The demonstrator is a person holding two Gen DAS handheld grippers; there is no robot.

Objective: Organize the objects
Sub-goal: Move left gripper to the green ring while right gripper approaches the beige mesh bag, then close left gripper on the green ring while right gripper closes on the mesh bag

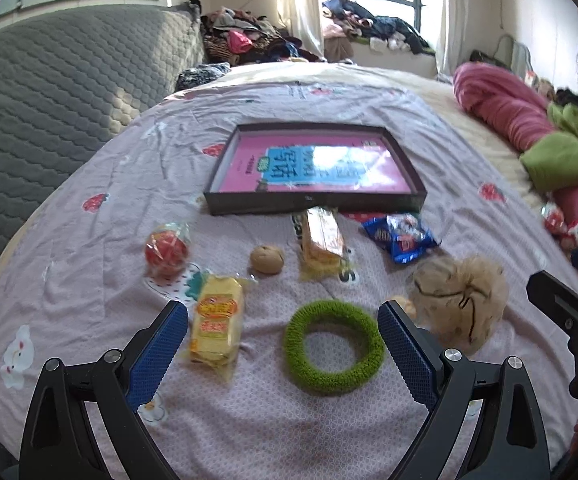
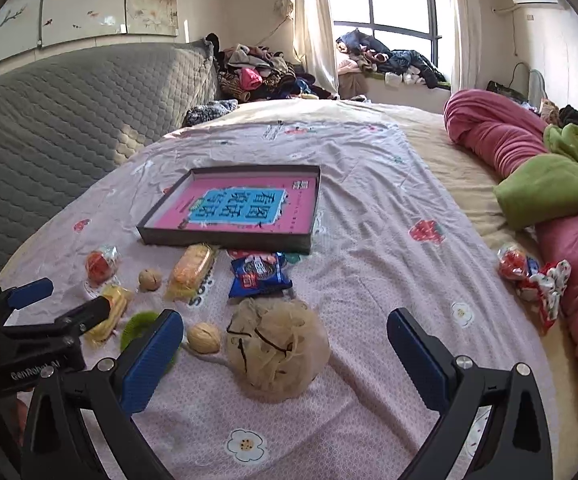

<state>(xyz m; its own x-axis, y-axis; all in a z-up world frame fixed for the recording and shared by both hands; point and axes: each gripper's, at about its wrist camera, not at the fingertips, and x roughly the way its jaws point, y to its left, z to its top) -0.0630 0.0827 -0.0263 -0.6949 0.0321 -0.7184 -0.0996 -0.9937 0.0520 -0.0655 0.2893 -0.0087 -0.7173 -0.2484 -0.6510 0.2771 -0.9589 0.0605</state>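
Note:
A dark tray holding a pink book lies on the bed. In front of it lie a red wrapped ball, a walnut, an orange snack pack, a blue snack bag, a yellow cake pack, a green knitted ring and a beige mesh sponge. My left gripper is open above the ring and the cake pack. My right gripper is open around the sponge. A second walnut lies beside the sponge.
The pink flowered sheet covers the bed. A grey quilted headboard stands on the left. Pink and green bedding is piled on the right, with red-white wrappers beside it. Clothes are heaped at the back.

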